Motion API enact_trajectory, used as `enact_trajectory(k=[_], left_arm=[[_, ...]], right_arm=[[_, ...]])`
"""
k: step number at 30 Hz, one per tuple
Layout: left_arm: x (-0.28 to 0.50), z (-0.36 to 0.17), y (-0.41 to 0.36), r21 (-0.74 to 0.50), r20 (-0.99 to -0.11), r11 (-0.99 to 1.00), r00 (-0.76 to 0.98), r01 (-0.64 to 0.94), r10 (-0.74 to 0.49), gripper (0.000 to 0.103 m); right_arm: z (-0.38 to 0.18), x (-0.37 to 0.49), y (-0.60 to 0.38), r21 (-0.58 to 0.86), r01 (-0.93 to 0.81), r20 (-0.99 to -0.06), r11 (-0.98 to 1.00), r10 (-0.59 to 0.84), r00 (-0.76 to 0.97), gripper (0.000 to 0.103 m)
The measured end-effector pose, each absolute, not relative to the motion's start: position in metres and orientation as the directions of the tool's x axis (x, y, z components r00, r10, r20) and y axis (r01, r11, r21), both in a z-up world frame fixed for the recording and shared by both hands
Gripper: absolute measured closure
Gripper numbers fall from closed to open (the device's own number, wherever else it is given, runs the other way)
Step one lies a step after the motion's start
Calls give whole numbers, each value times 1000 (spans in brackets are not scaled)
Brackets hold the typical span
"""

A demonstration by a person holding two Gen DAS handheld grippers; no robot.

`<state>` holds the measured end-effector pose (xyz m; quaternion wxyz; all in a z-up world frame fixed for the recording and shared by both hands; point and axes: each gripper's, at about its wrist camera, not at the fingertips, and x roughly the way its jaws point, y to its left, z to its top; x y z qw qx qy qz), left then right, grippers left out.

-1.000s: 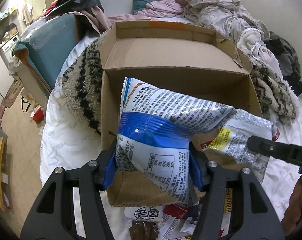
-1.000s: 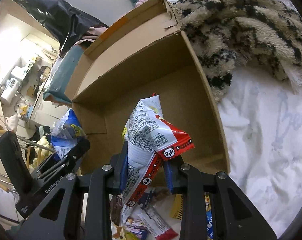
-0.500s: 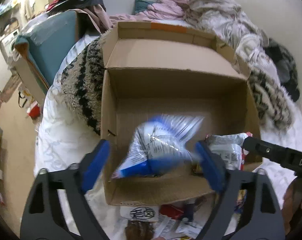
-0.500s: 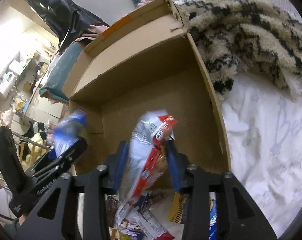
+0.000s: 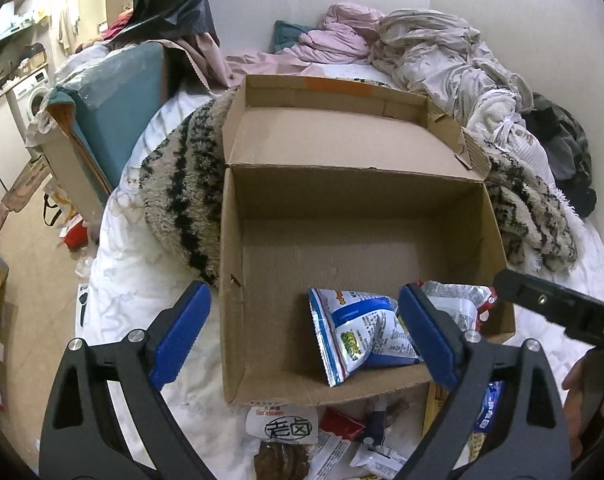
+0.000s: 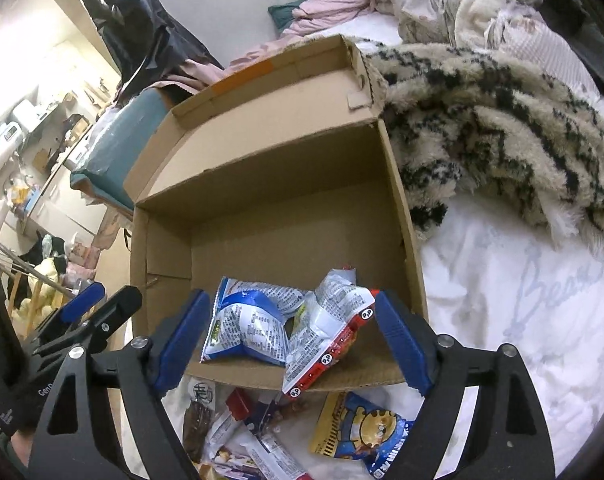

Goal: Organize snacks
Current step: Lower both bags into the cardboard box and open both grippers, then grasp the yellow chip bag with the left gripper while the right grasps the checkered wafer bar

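An open cardboard box [image 5: 382,196] [image 6: 398,208] lies on the bed. A blue and white snack bag [image 5: 362,336] [image 6: 246,328] lies inside it near the front wall. A red and white snack bag [image 6: 330,336] [image 5: 454,304] lies beside it, leaning over the front edge. My left gripper [image 5: 302,336] is open and empty above the box's front left. My right gripper [image 6: 294,340] is open and empty above the two bags. Several loose snack packets [image 6: 254,432] [image 5: 322,440] lie on the sheet in front of the box.
A furry striped blanket [image 5: 174,200] [image 6: 502,120] wraps around the box's back and sides. A blue and yellow cartoon packet [image 6: 362,432] lies on the white sheet [image 6: 522,320]. Clothes [image 5: 422,48] pile up at the back. The bed's left edge drops to the floor [image 5: 34,248].
Both grippers opened and let go of their bags. The blue bag and the red bag dropped into the box. Both grippers pulled back a little.
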<state>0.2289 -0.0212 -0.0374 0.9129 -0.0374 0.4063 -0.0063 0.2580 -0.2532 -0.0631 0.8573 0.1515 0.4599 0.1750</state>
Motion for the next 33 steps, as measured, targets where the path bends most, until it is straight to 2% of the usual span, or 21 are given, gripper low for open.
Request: enact_trajectory(k=[15,22,33], left_arm=[[161,-12,-4,-52,-769,996,639,-72,6,10],[132,-22,3,-74,-804,993,594,-87,-8,10],[97,-43,8,-90,-856,989,516,-118,-17,10]], right_arm=[[-23,186,-258,380,-150,-730,913,395,558,16],[-25,151,-258,322,-177,-753,930,365,547,16],[-52,122,-275,369,-76,-805,926,359,473,16]])
